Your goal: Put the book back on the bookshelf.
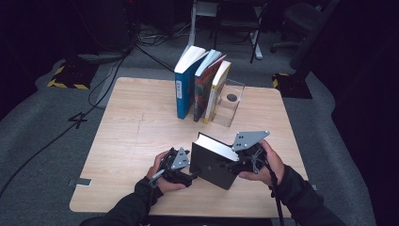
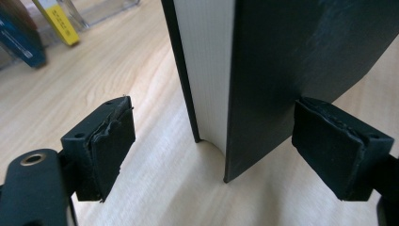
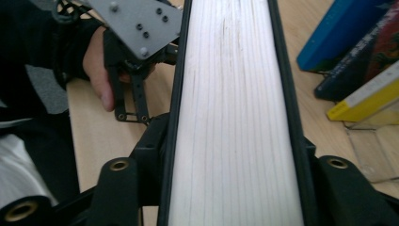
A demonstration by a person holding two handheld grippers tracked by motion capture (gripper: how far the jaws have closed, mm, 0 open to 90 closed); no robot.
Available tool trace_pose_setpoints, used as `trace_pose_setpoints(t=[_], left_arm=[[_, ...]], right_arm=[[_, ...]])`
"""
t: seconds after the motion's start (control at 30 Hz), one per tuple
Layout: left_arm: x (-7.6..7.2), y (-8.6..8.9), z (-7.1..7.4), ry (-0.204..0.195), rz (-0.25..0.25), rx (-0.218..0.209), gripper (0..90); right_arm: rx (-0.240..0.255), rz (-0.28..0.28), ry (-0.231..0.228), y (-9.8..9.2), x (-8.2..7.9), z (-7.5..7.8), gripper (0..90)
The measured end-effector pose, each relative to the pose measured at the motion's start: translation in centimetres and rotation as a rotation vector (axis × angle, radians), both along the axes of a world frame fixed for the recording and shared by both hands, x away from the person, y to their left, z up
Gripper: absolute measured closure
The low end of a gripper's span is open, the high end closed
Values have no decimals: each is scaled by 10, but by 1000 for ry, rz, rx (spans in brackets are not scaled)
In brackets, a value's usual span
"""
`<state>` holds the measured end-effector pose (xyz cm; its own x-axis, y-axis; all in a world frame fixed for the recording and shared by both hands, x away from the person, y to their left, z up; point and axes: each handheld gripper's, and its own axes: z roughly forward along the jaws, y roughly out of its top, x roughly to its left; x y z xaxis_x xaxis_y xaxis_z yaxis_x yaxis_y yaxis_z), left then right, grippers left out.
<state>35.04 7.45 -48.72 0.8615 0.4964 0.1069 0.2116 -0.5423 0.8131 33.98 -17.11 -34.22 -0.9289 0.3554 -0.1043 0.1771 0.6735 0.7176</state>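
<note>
Black book [image 1: 214,162] clamped in right tool [image 1: 244,162], beside left tool [image 1: 181,165]

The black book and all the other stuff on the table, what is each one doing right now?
Black book: closed, standing tilted on the table, clamped by the right gripper.
Left gripper: jaws open, one on each side of the book, not pressing.
Three books: closed, leaning against the clear bookend.
Table: bare wood.

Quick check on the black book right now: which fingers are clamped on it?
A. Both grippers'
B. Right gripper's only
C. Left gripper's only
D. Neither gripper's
B: the right gripper has its fingers on both covers of the black book, while the left gripper's fingers stand clear of it.
</note>
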Motion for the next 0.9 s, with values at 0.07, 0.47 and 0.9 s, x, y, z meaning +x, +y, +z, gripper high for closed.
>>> trace_pose_setpoints(t=[0.07,0.47,0.9], left_arm=[[4,-3,0,-6,4,-1,142],[15,-6,0,4,51,52,231],[-8,63,-8,115,108,181,183]], right_arm=[[3,-16,5,-2,4,1,498],[5,-123,30,-11,25,3,528],[4,-299,-12,-24,68,4,532]])
